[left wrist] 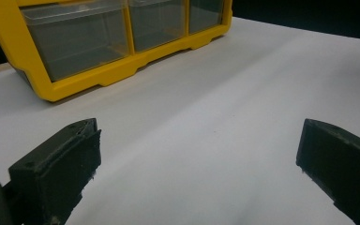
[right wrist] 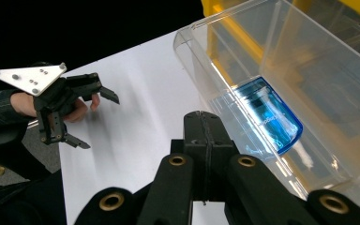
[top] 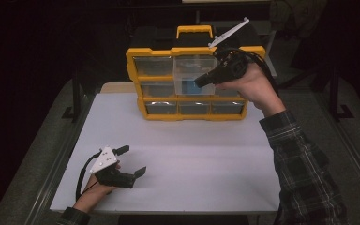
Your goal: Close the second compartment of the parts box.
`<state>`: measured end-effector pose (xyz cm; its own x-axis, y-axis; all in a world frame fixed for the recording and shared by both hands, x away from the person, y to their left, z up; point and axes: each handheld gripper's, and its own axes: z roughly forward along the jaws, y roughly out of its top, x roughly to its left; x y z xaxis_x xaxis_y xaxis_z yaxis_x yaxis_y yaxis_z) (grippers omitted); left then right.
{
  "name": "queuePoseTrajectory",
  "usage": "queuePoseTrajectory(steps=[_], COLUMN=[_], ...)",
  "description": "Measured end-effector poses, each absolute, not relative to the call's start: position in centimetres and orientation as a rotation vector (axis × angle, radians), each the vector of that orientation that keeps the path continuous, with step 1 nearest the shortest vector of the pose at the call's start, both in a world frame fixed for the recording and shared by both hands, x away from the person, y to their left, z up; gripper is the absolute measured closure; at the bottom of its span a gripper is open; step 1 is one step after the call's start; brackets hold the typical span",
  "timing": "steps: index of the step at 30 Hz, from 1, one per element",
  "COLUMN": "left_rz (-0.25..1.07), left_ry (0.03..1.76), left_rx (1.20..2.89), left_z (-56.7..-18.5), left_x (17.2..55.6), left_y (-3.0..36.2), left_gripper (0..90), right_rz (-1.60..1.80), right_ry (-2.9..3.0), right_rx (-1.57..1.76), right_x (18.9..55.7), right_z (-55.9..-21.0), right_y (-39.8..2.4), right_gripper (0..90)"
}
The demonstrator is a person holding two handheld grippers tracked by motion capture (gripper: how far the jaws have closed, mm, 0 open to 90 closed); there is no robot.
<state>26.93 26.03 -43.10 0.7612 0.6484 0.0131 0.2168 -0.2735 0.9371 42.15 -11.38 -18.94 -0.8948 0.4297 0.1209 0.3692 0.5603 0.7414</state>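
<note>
1. At the table's [top: 183, 154] 12 o'clock edge stands a yellow organizer [top: 187, 79] with clear drawers, its handle up.
2. The right gripper [top: 199, 81] is raised at about 1 o'clock over the table, its tip at the organizer's middle column, where one clear drawer [right wrist: 281, 84] juts out of the front.
3. In the right gripper view its two black jaws are pressed flat together with nothing between them, their tip just beside the drawer's near wall; whether they touch it cannot be told.
4. Inside that drawer lies a blue case [right wrist: 272, 115], tilted against the bottom, at 2 o'clock from the jaw tip.
5. The left gripper [top: 131, 161] rests low at the table's 7 o'clock corner, well apart from the organizer.
6. Its jaws stand wide apart over bare white tabletop, holding nothing; the left gripper view has the organizer's bottom drawers at 11 o'clock.
</note>
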Motion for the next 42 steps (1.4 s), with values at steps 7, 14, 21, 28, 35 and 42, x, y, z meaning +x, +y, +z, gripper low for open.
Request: queuePoseTrajectory(steps=[7, 14, 21, 28, 35, 42], left_rz=[0.483, 0.483, 0.478, 0.472, 0.471, 0.473], left_ry=[0.666, 0.666, 0.673, 0.687, 0.689, 0.690], left_rx=[1.842, 1.841, 1.839, 1.832, 1.831, 1.834], left_z=[-43.1, -43.1, -43.1, -43.1, -43.1, -43.1], left_x=[26.9, 26.9, 26.9, 26.8, 26.8, 26.9], left_y=[26.0, 26.0, 26.0, 26.0, 26.0, 26.1], left_gripper=[0.0, 0.0, 0.0, 0.0, 0.0, 0.0], right_rz=[1.285, 1.288, 1.278, 1.280, 1.284, 1.277], right_ry=[2.688, 2.672, 2.653, 2.635, 2.621, 2.605], right_rx=[0.730, 0.747, 0.772, 0.826, 0.838, 0.859], right_x=[42.7, 43.3, 43.9, 44.4, 44.9, 45.4], right_z=[-18.9, -18.8, -18.7, -18.5, -18.4, -18.4], right_y=[-11.5, -11.6, -11.4, -11.3, -11.2, -11.1], right_gripper=[89.2, 89.2, 89.2, 89.2, 89.2, 89.2])
